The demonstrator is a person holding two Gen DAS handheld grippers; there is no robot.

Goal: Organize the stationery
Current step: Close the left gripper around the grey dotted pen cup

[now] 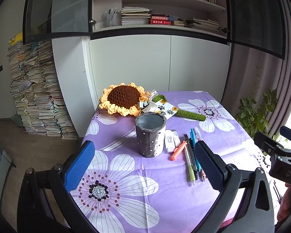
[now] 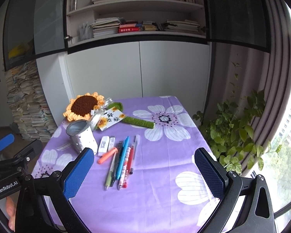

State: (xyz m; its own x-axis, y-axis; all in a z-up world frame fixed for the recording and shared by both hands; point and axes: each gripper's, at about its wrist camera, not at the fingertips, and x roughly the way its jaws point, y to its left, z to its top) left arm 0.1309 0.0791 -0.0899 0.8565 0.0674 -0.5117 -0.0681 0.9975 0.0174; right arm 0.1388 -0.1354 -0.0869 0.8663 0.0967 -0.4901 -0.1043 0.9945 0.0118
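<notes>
Both empty: left gripper (image 1: 143, 162) and right gripper (image 2: 144, 167), jaws spread wide. Pens (image 2: 120, 163) flat beside pen holder (image 2: 81, 136), long axes pointing away, nearer right gripper

I count one pen holder (image 2: 81, 136), two erasers (image 2: 106, 144), one orange highlighter (image 2: 106, 155), five pens (image 2: 122, 161) and one crochet sunflower (image 2: 83, 106).

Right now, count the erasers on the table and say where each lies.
2. Both lie side by side just right of the grey pen holder: one eraser nearer the holder, the other eraser beside the orange highlighter. None appears hidden.
</notes>
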